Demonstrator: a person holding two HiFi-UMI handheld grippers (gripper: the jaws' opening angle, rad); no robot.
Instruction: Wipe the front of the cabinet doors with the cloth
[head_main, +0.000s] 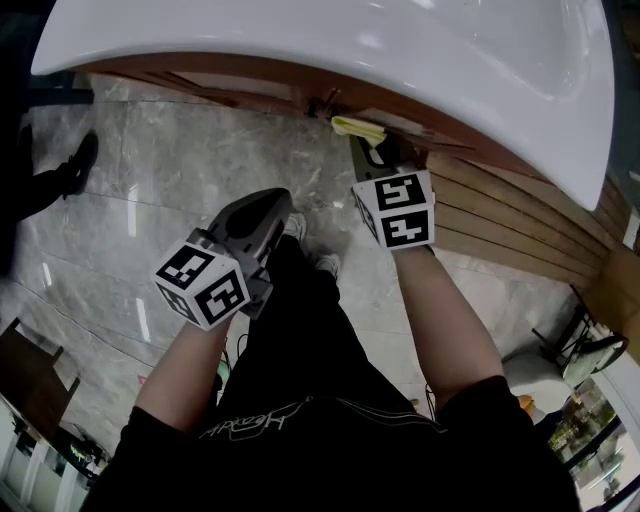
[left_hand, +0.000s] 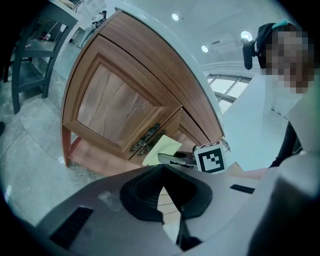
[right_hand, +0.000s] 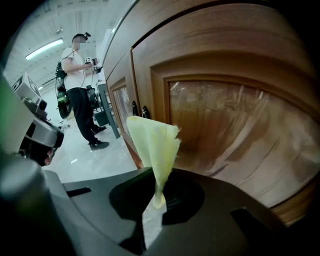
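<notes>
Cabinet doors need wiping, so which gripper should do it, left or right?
Right, probably. The right gripper pinches the yellow cloth close to the cabinet door. The left gripper is shut on nothing and sits farther back.

Nothing legible anywhere: only a white cursive print (head_main: 252, 427) on the black garment (head_main: 330, 470), lower centre of the head view, too warped to read

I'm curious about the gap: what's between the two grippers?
In the head view, the person's black trouser leg and shoes lie between the left gripper and the right gripper.
</notes>
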